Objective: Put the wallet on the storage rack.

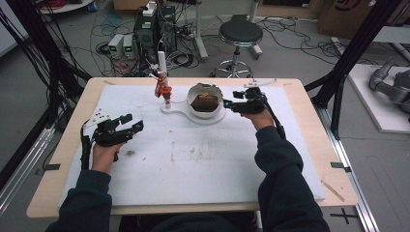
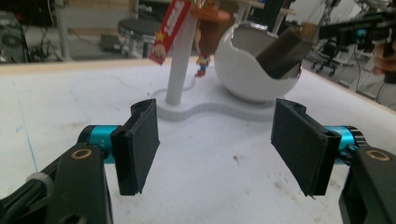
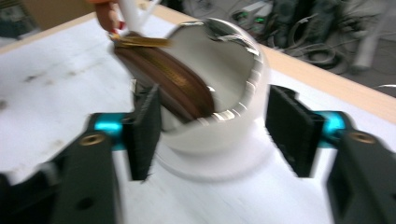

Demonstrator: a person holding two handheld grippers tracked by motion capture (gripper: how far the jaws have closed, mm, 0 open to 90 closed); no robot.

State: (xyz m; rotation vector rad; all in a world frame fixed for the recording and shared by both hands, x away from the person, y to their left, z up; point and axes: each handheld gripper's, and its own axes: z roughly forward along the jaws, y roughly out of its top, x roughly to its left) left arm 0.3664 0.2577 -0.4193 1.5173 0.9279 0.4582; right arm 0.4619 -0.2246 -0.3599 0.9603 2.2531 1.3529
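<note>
Wooden table (image 1: 309, 145), pale top, rounded corners. White mat (image 1: 193, 159) covers most of it, bare wood strip at edges; mat smudged, dark spot near left front. White stand (image 1: 186, 113) on mat, far middle: flat base carrying thin post (image 1: 162, 63) at left and egg-shaped bowl (image 1: 205, 104) at right. Small black tabs on table's left and right edges.
</note>
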